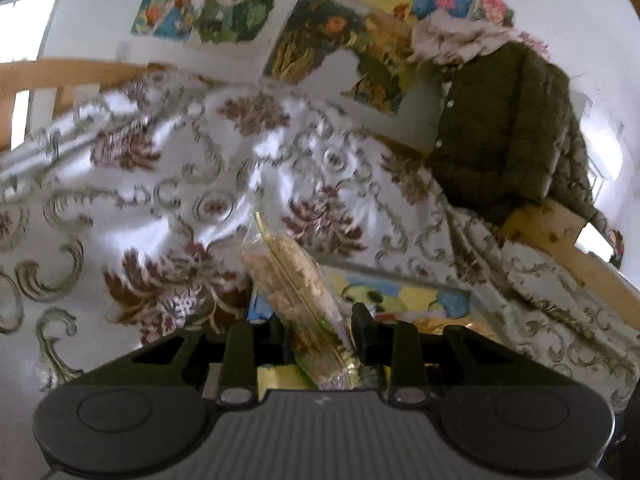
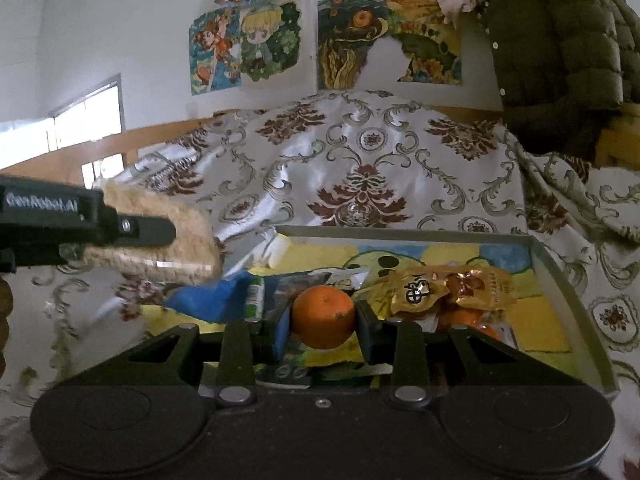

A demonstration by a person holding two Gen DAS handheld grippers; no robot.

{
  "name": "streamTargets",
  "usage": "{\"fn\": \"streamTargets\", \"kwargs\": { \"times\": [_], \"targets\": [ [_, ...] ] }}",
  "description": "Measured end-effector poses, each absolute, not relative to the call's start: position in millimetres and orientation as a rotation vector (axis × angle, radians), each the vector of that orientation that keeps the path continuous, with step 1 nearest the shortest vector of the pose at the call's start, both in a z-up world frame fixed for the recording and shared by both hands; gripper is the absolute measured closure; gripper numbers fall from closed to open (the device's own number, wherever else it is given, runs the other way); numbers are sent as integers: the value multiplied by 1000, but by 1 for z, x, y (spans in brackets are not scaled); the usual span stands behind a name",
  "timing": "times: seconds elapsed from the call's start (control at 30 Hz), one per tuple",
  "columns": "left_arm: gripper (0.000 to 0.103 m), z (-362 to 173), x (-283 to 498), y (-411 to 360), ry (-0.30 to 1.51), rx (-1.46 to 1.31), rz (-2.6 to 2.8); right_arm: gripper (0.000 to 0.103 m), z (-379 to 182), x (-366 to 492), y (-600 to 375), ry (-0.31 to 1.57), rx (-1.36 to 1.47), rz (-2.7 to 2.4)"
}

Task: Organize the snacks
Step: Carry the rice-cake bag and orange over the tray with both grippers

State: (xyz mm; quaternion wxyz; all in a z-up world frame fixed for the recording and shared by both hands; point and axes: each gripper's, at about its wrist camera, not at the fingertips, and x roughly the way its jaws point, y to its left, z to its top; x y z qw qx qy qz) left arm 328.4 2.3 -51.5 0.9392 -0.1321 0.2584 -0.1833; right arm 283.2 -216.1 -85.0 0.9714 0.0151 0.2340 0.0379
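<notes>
Left hand-held gripper point(image 1: 318, 334) clamped on clear bag point(image 1: 296, 280) of pale snack pieces, bag rising toward 11 o'clock above the bed quilt point(image 1: 160, 152). Right hand-held gripper point(image 2: 322, 324) closed on orange point(image 2: 323, 317), held over tray point(image 2: 560, 276). Gold packets point(image 2: 452, 286) in tray at 2 o'clock of orange; blue packet point(image 2: 208, 296) at 9 o'clock. Green jacket point(image 2: 560, 40) hanging at 1 o'clock.

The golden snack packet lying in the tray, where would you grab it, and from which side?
Probably the crimped end of the golden snack packet, which sticks up nearest the orange: flat and thin enough for two fingers. Come from above, since it rests on other snacks and the tray wall stands close on its far side.
</notes>
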Motion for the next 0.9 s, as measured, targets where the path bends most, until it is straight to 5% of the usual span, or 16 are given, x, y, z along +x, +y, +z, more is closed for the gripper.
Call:
{"fn": "streamTargets", "kwargs": {
  "times": [0.9],
  "targets": [
    [65, -81, 342, -20, 620, -134, -373, 67, -111, 307, -195, 520, -60, 102]
  ]
}}
